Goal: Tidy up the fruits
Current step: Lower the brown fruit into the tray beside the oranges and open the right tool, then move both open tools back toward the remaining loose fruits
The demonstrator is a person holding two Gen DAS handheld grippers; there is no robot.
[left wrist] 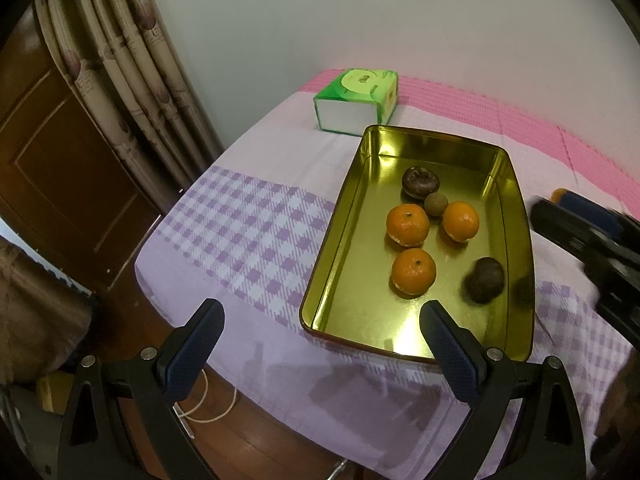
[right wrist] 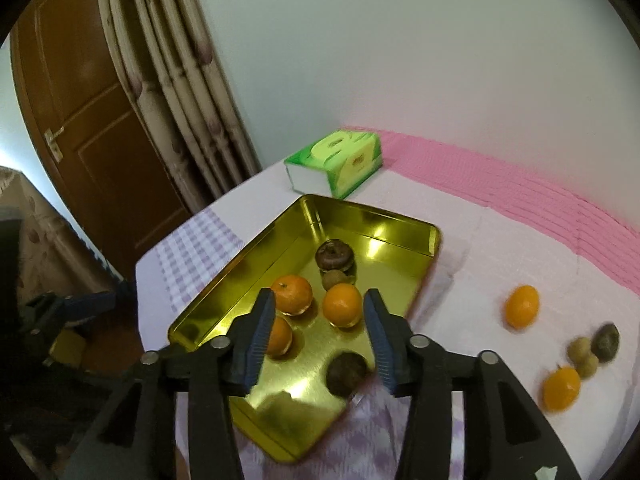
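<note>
A gold metal tray (left wrist: 340, 216) (right wrist: 224, 280) lies on the table. It holds three mandarins (left wrist: 407, 225) (right wrist: 341, 305), two dark brown fruits (left wrist: 420, 182) (right wrist: 346, 373) and a small tan fruit (left wrist: 435, 204). My left gripper (left wrist: 320, 320) is open and empty, at the tray's near left corner. My right gripper (right wrist: 320, 308) is open and empty above the tray's near part; it shows blurred at the right edge of the left wrist view (left wrist: 592, 240). Loose on the cloth to the right lie two mandarins (right wrist: 521, 306), a dark fruit (right wrist: 605, 341) and two tan fruits (right wrist: 585, 356).
A green tissue box (left wrist: 358, 100) (right wrist: 335, 164) stands behind the tray. The table has a lilac checked cloth (left wrist: 248, 232) with a pink band (right wrist: 520, 188) along the wall. The table's left edge drops to the floor by curtains (left wrist: 132, 64) and a wooden door (right wrist: 92, 112).
</note>
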